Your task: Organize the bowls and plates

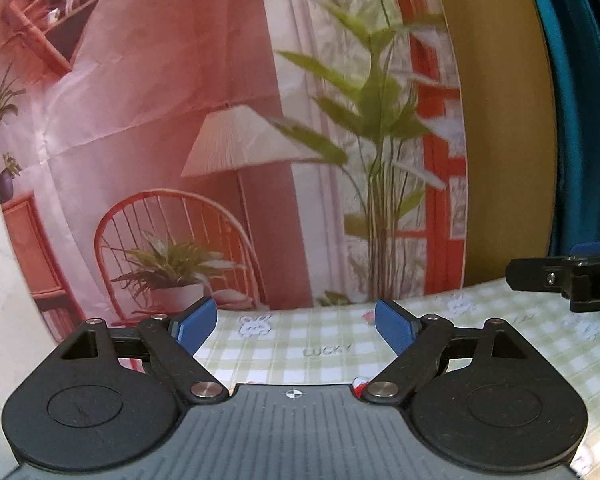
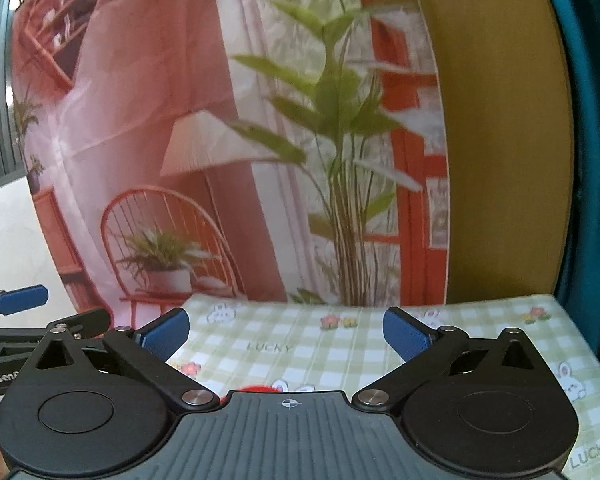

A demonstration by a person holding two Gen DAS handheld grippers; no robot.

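No plate or bowl shows whole in either view. In the right wrist view a sliver of something red (image 2: 256,389) peeks out just above the gripper body; I cannot tell what it is. My left gripper (image 1: 296,326) is open and empty above the green checked tablecloth (image 1: 300,344). My right gripper (image 2: 286,332) is open and empty above the same cloth (image 2: 340,352). The right gripper's black arm shows at the right edge of the left wrist view (image 1: 564,280). The left gripper shows at the left edge of the right wrist view (image 2: 20,320).
A printed backdrop (image 1: 180,120) of a pink room with a chair, a lamp and plants hangs behind the table. A yellow panel (image 1: 504,120) and a teal curtain (image 1: 580,100) stand to its right. The table's far edge (image 2: 380,306) meets the backdrop.
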